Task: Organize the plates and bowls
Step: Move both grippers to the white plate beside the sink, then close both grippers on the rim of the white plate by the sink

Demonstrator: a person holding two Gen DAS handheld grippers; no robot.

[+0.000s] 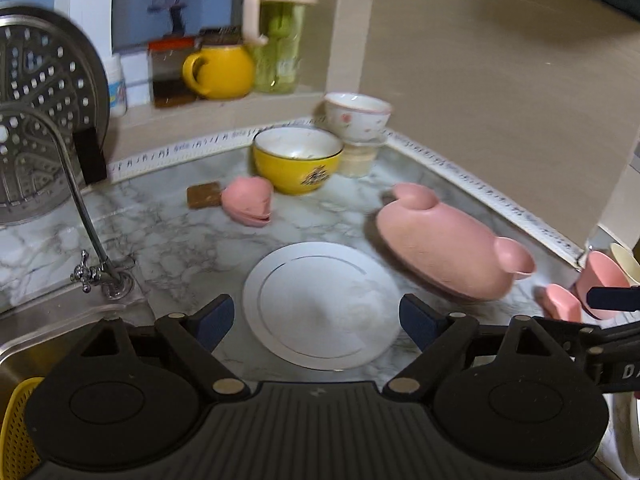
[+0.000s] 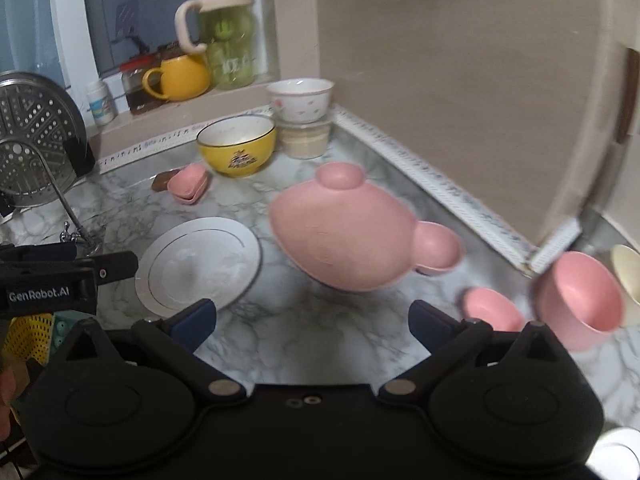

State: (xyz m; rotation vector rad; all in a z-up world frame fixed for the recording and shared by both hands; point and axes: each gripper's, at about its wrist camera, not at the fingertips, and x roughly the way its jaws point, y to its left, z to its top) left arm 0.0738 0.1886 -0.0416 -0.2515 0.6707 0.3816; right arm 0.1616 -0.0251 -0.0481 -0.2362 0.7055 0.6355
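Left tool (image 1: 316, 320) spread wide, nothing held, over round white china plate (image 1: 320, 306) flat on marble tabletop (image 1: 180, 236). Beside it, pink bear-shaped plastic plate (image 2: 348, 236). Right tool (image 2: 312, 324) wide, empty. Farther right, pink plastic bowl (image 2: 576, 300).

The left gripper (image 1: 316, 322) hangs wide open and empty over the white plate (image 1: 320, 304) on the marble counter (image 1: 180, 236). The pink bear-shaped plate (image 1: 448, 244) lies at two o'clock, the yellow bowl (image 1: 296, 164) at twelve.
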